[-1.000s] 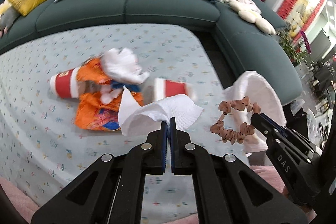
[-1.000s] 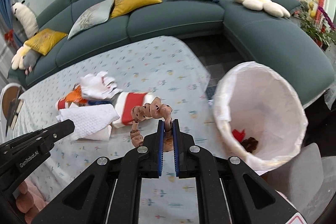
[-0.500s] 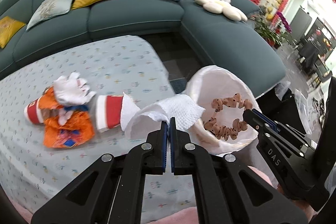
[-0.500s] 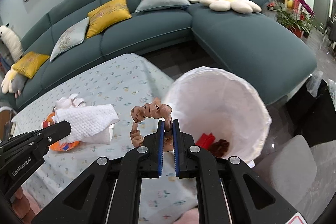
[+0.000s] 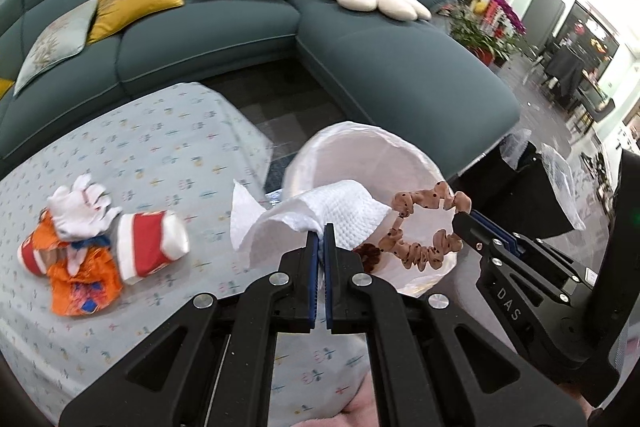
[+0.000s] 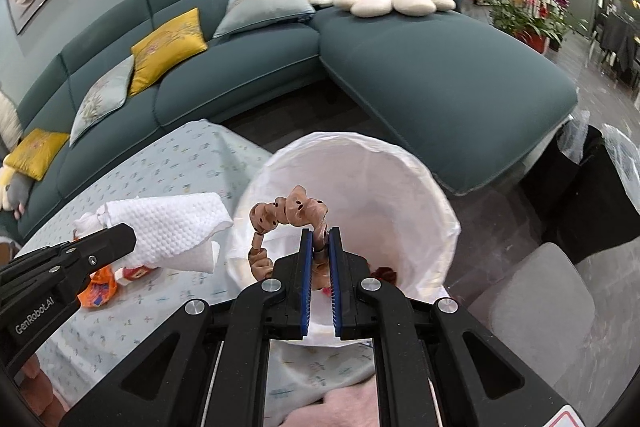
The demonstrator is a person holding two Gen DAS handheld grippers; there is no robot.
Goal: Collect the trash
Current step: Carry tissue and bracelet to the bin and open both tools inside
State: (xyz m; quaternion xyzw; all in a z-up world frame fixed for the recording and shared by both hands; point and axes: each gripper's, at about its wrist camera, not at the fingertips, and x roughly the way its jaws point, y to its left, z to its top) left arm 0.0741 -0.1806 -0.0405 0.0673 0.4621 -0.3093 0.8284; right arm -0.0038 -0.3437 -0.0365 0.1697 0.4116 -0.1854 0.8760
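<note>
**Carrying two pieces of trash to the lined bin**

Holding both loads over or at the bin, you are at the drop step. Your left tool (image 5: pixel 321 231) is clenched on a white paper towel (image 5: pixel 320 213), which fans out ahead of the tips and up to their left, its far edge overlapping the near rim of the white-lined trash bin (image 5: pixel 408 151). Your right tool (image 6: pixel 320 237) is clamped on a tan dotted scrunchie (image 6: pixel 288 213); its loop rises ahead of the tips and curls down to their left, hanging over the bin's mouth (image 6: pixel 420 187).

The towel's long axis runs roughly crosswise to your left tool, pointing left and away; the scrunchie's loop stands nearly upright, its plane facing the left camera.

The next move, as I judge it, calls for letting go with the right tool first, since the scrunchie already sits over the opening. The towel needs a little more travel forward and right before you let go, or it may drape on the rim.

More trash waits on the counter (image 5: pixel 160 147) to the left of your left tool: red-and-white cups (image 5: pixel 150 247), an orange wrapper (image 5: pixel 82 283) and a crumpled tissue (image 5: pixel 80 207).
</note>
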